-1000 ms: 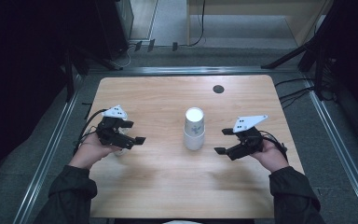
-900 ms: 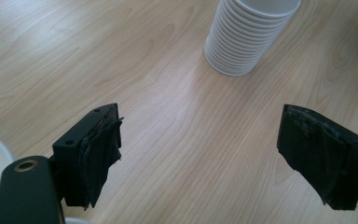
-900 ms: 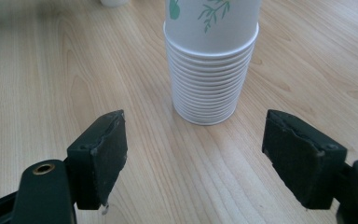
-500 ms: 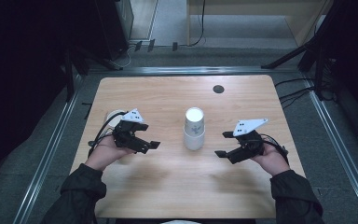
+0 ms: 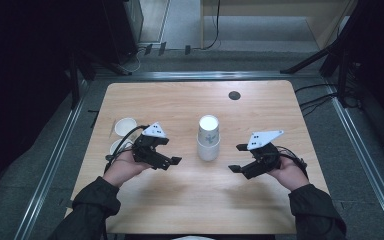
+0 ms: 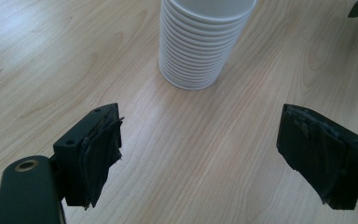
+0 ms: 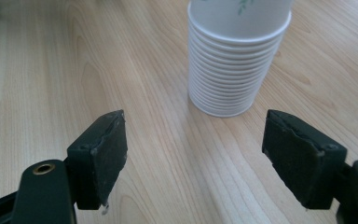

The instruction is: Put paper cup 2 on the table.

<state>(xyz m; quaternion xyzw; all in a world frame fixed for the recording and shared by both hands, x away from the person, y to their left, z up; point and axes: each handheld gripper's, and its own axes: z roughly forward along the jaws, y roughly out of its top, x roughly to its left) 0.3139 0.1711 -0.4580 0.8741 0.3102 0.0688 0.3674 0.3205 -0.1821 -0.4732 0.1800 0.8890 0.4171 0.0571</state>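
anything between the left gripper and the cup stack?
No. Bare table lies between the open left gripper and the cup stack. The two loose cups sit behind that hand, out of the path.

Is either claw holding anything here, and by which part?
Nothing is held: left claw and right claw are open, both apart from the cup stack.

Cup stack (image 5: 208,138) between both tools

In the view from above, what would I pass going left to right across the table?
Two single paper cups near the left edge → left gripper, jaws open → stack of paper cups in the middle → right gripper, jaws open, nothing between them.
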